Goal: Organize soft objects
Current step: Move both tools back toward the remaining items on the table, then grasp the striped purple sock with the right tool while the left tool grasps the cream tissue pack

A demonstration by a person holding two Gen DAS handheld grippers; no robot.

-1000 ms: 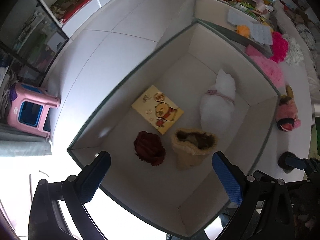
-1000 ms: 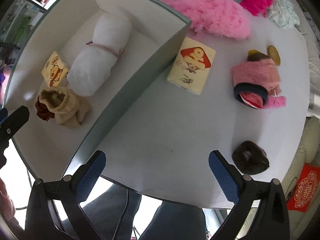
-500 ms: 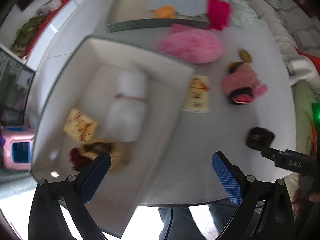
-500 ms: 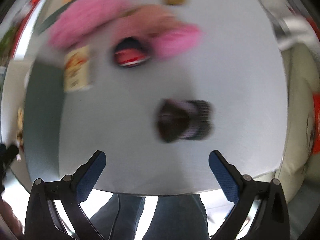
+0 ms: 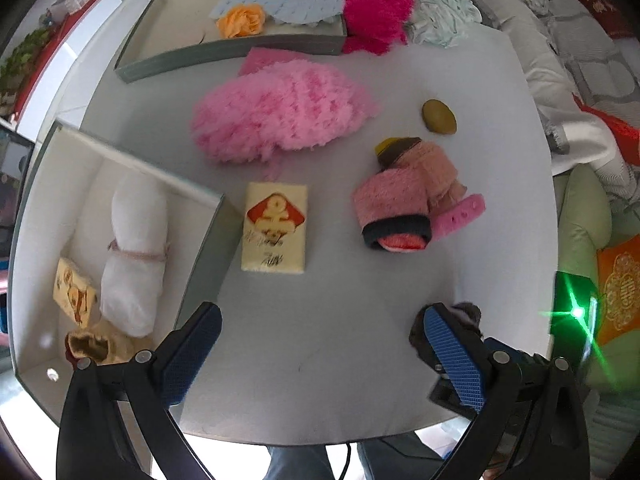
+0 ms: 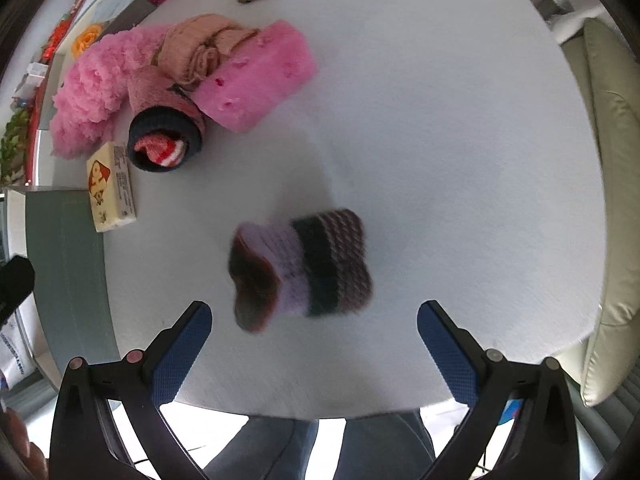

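Observation:
A rolled dark striped sock lies on the white table just ahead of my open right gripper, nothing between its fingers. My left gripper hangs open over the table's front part, empty. Ahead of it lie a yellow tissue pack, a rolled pink sock with a dark cuff beside a pink sponge, and a fluffy pink item. The open box at the left holds a white roll, a small yellow pack and a tan slipper sock.
A second tray at the far side holds an orange flower and a pale blue mat. A magenta fluffy item and an olive disc lie beyond. A sofa with cushions borders the right; a person's legs show below the front edge.
The left gripper swung from above the box to over the table. The right gripper moved right and down, close to the dark striped sock. Both stayed open.

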